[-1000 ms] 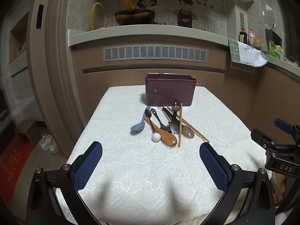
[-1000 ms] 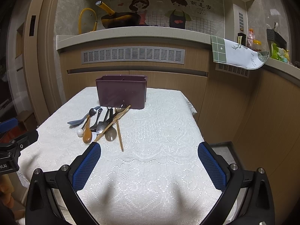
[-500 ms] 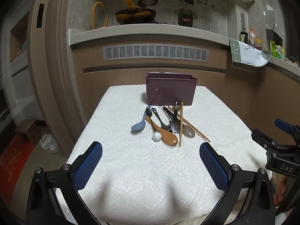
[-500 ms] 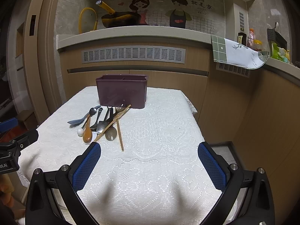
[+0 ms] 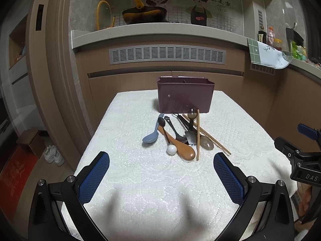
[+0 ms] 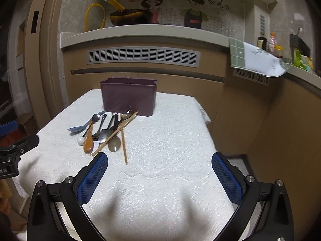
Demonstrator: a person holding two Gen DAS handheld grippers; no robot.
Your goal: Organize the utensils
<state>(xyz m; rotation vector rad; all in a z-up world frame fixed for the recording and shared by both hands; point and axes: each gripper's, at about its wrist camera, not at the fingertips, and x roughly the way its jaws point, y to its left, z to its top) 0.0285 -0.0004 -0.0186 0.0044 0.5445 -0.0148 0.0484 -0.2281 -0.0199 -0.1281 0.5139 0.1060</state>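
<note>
A purple utensil caddy [image 5: 184,94] stands at the far end of the table; it also shows in the right wrist view [image 6: 128,98]. In front of it lies a pile of utensils: a blue spoon [image 5: 151,135], a wooden spoon [image 5: 183,149], a white-ball stirrer [image 5: 171,149], dark spoons, a small spatula [image 5: 190,135] and chopsticks [image 5: 198,134]. The pile shows in the right wrist view [image 6: 104,132]. My left gripper [image 5: 161,167] is open and empty, short of the pile. My right gripper [image 6: 159,167] is open and empty, to the right of the pile.
The table carries a white lace cloth [image 5: 152,182]. A wooden counter with a vent [image 5: 166,55] runs behind. A towel [image 6: 258,60] hangs off the counter at the right. The table's right edge drops to the floor [image 6: 236,158].
Both grippers have edged slightly forward toward the table; the utensils and caddy have not moved.
</note>
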